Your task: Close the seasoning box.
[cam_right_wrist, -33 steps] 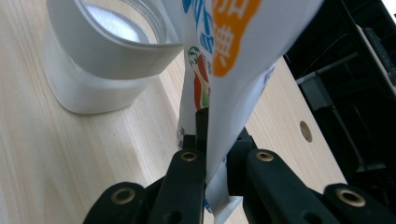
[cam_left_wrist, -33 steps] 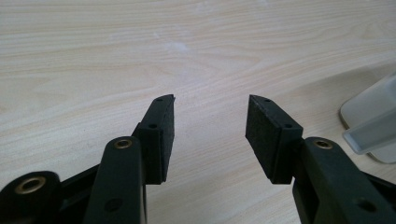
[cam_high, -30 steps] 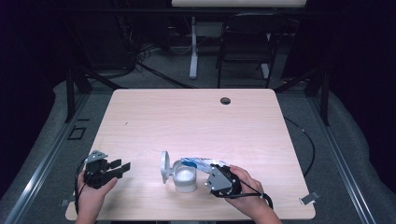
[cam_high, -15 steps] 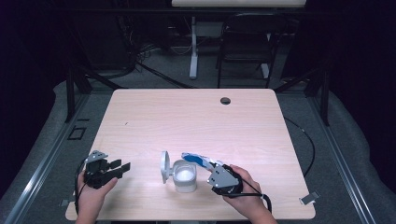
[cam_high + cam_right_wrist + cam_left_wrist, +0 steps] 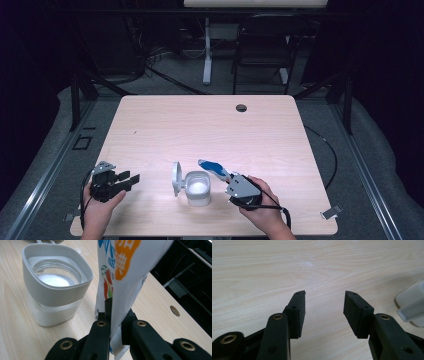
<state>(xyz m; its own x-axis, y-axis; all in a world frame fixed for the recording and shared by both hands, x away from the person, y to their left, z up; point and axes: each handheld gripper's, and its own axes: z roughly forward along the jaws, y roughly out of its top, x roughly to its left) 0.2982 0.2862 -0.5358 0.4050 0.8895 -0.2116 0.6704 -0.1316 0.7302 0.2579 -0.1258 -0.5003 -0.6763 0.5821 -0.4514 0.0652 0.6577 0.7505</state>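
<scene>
A packet held next to an open jar on the table.

The table (image 5: 200, 125) is wide and pale. The jar (image 5: 198, 187) stands near its front edge, lid flipped back. The right gripper (image 5: 231, 178) pinches the packet (image 5: 212, 167) just beside the jar. The left gripper (image 5: 131, 179) sits apart, jaws wide, holding nothing.

You have: one sachet (image 5: 120, 277) in right gripper (image 5: 115, 315); one open jar (image 5: 56, 282) beside it; one left gripper (image 5: 324, 312), empty.
</scene>
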